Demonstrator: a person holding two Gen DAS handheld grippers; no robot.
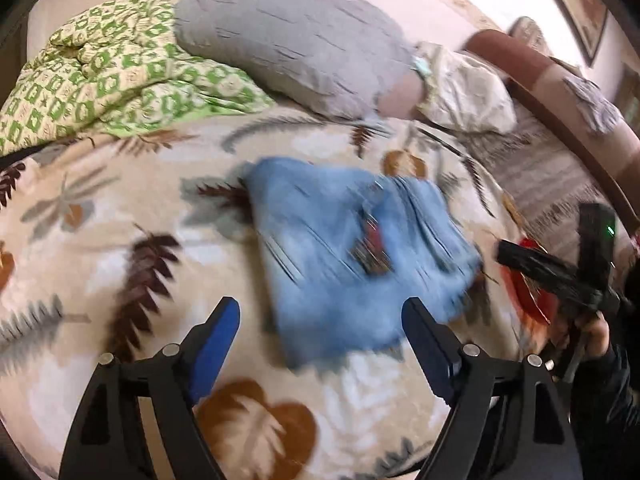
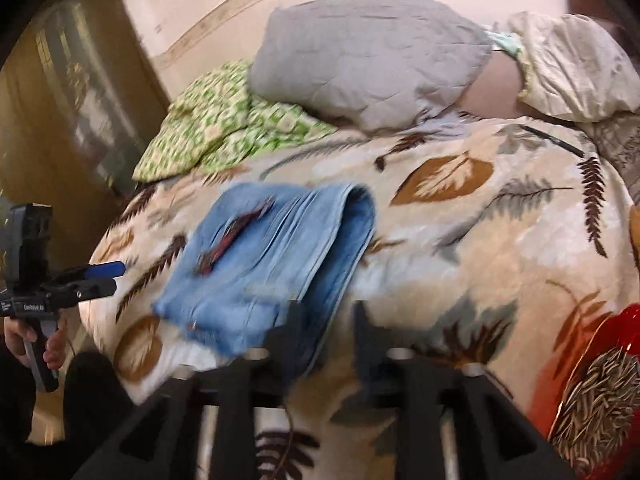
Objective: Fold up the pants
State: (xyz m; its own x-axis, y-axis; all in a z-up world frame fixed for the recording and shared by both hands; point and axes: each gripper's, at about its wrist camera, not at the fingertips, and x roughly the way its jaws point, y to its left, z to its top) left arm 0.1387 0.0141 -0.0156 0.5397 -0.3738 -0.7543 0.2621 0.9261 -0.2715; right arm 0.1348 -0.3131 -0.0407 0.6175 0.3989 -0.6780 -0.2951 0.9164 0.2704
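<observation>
Leaf-print bed [image 1: 120, 220] is carrying folded blue pants [image 1: 352, 252] just ahead of my left gripper [image 1: 320, 320], spread wide; my right gripper [image 2: 324, 320] is hovering beside them, narrowly parted, empty.

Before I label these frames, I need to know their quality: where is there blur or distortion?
Left wrist view: motion blur smears the jeans and blanket; the left gripper's fingers stay sharp, open. Right wrist view: the right gripper's fingers are blurred, slightly apart; the jeans' fold reads clearer. Both views bulge with fisheye curvature and have dark corners.
</observation>
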